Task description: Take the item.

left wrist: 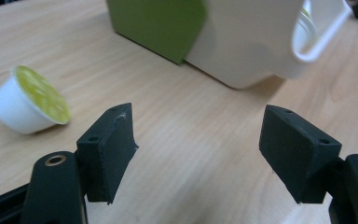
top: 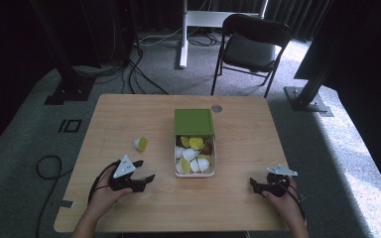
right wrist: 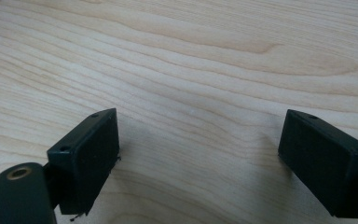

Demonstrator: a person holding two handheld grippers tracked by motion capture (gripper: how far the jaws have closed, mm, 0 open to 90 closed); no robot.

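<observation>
The table (top: 129,111) carries a white tray (top: 212,171) at its middle, with a green lid (top: 193,122) lying over its far part. The open near part of the tray holds a heap of capsules (top: 193,154), white cups with yellow-green or brown tops, so most of the gathering looks done. One capsule (top: 140,144) is left outside: it lies on its side on the bare wood, left of the tray and apart from it, its yellow-green top tilted up and to the right.

The left gripper (top: 146,171) sits near the person, left of the tray and nearer than the stray capsule. In the left gripper view its jaws stand wide with nothing but wood between them, the capsule (left wrist: 30,100) lies ahead to the left, and the tray (left wrist: 256,44) and lid (left wrist: 161,23) lie ahead to the right. The right gripper (top: 254,184) rests low at the near right of the table, well apart from the tray, and the right gripper view shows its jaws wide over bare wood, holding nothing.

By my reading, what remains is to fetch that last capsule, drop it in with the others, and perhaps slide the lid shut.
</observation>
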